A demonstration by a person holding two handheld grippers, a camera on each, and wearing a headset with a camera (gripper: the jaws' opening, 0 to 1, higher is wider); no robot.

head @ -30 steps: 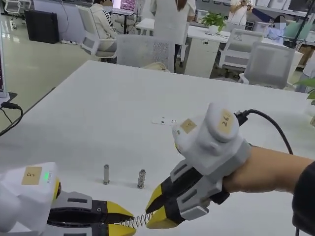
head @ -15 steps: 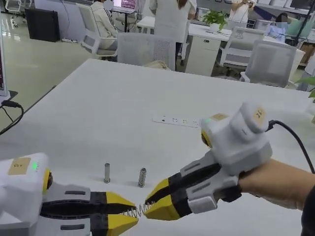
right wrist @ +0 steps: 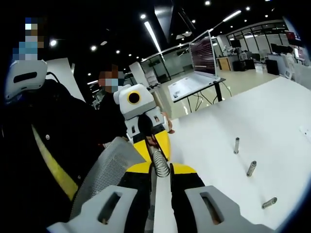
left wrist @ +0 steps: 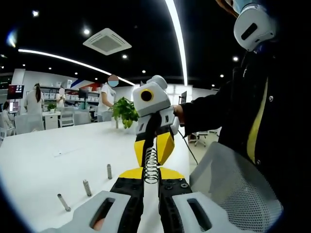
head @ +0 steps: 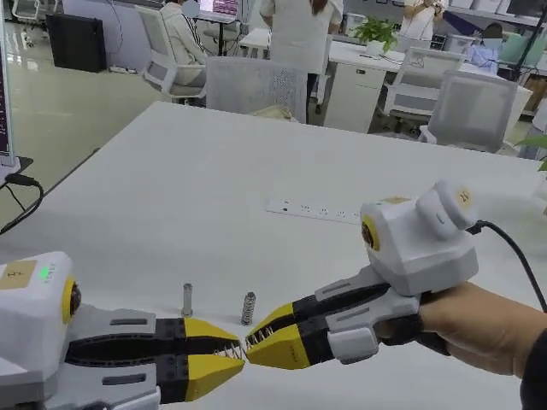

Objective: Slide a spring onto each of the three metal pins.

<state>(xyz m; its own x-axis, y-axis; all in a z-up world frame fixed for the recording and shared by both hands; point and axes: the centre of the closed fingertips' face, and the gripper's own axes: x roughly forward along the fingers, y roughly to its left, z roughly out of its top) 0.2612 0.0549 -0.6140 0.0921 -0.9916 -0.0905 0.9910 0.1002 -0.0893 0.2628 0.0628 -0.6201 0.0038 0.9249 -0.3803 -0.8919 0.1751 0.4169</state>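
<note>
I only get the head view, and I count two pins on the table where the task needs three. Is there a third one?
Observer: Yes. The left gripper view shows three pins in a row on the white table. The third pin stands farthest from that camera, past the other two.
Operator: Thanks. From up here the grippers meet tip to tip. How does the spring sit between them?
Observer: In the left gripper view the spring lies lengthwise between the jaws of the left gripper, and its far end sits between the yellow tips of the right gripper.
</note>
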